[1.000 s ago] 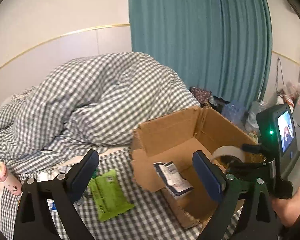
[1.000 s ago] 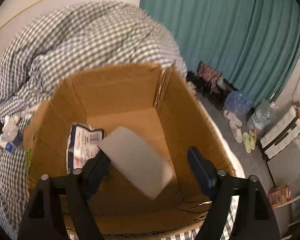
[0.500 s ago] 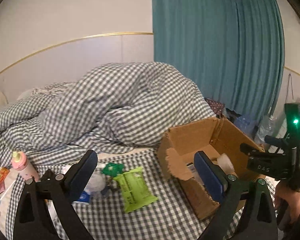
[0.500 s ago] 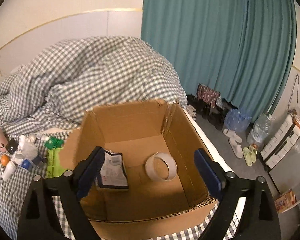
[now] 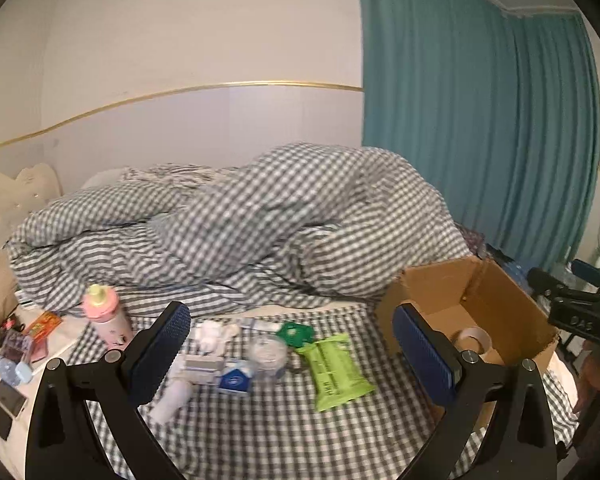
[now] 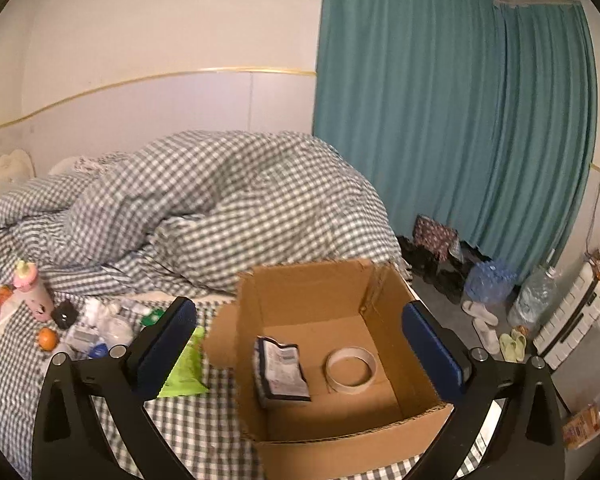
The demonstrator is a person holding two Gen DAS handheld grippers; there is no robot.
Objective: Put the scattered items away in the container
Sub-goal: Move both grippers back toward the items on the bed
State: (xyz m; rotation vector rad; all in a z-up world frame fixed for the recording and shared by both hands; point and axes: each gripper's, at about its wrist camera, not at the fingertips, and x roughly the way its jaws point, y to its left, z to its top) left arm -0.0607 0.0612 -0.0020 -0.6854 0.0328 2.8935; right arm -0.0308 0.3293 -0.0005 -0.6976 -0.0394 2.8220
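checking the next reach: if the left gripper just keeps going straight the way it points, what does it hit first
Probably the clear round container in the clutter on the checked sheet; it sits about midway between the open fingers of the left gripper. The green pack lies just right of that line. Depth is hard to judge.

Pale wall (image 5: 204, 40) with gold trim, teal curtain (image 6: 440, 120), rumpled gingham duvet (image 5: 260, 216) on bed.

The blanket (image 5: 260, 220) has little grey and white squares all over — so does the sheet (image 5: 260, 432) under it. The box (image 6: 340, 304) between the right fingers is brown. The wipes pack (image 5: 336, 368) between the left fingers is bright green. The bottle (image 5: 104, 312) is pink — the curtain (image 6: 440, 120) is blue-green. The finger pads (image 5: 160, 352) are dark blue.
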